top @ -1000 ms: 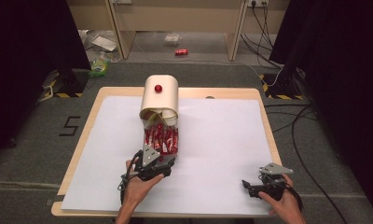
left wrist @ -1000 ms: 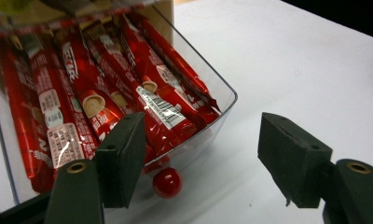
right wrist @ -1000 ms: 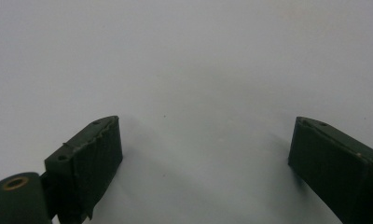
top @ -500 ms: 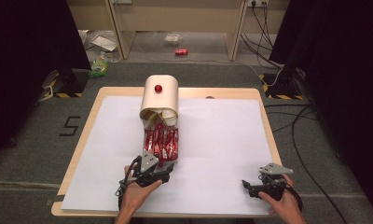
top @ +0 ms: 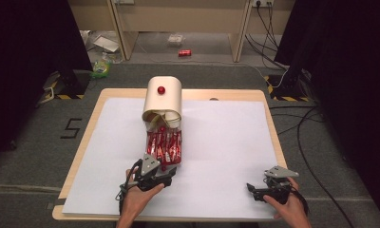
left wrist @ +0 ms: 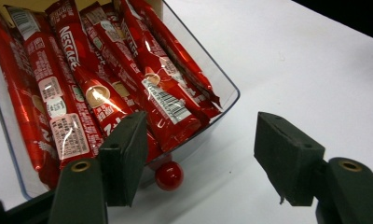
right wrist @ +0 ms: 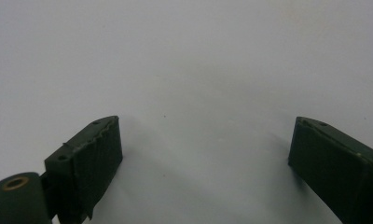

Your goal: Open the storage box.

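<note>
A cream curved-top box [top: 163,99] with a red knob [top: 161,90] lies on the white sheet. A clear drawer [left wrist: 224,105] stands pulled out of it toward me, packed with several red Nescafe sticks [left wrist: 100,79] [top: 165,143]. On the drawer's front sits a small red knob [left wrist: 169,176]. My left gripper [top: 168,172] [left wrist: 201,126] is at the drawer's front. Its jaws have just been closing a little, with the knob between them close to the left jaw and not pinched. My right gripper [top: 251,189] [right wrist: 205,126] rests open on bare sheet at the near right.
The white sheet [top: 226,142] covers a wooden table [top: 272,124]. Cables [top: 302,137] trail on the grey floor to the right. Bags and a red can [top: 184,52] lie on the floor beyond the table.
My left gripper has slipped slightly toward the near edge of the table. The right gripper has stayed where it was.
</note>
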